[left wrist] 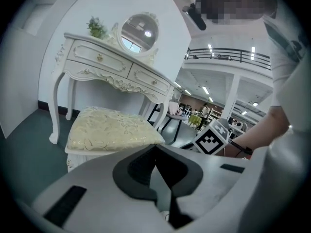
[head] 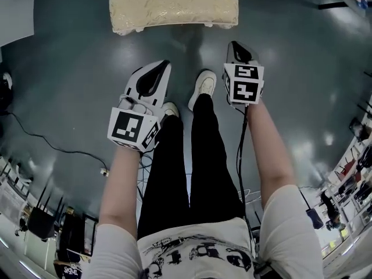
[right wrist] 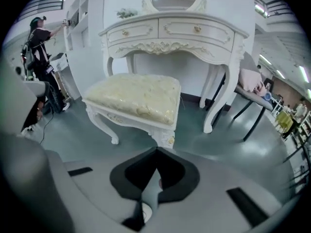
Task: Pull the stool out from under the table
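The stool (head: 173, 7), white with a cream cushion, stands on the grey floor at the top of the head view, out in front of the white dressing table (right wrist: 175, 33). My left gripper (head: 165, 64) hangs short of the stool's near edge, jaws shut with nothing between them. My right gripper (head: 232, 44) is a little nearer the stool's right corner, also shut and empty. The left gripper view shows the stool (left wrist: 112, 130) beyond the closed left gripper (left wrist: 155, 147), with the table (left wrist: 112, 67) behind it. The right gripper view looks past the closed right gripper (right wrist: 156, 149) at the stool (right wrist: 136, 98); neither gripper touches it.
The person's legs and white shoes (head: 203, 86) stand between the grippers. Cables (head: 52, 144) trail over the floor at the left. Shelves with goods (head: 349, 179) line the lower edges. Another person (right wrist: 39, 38) stands at the left, and a black-legged table (right wrist: 257, 96) at the right.
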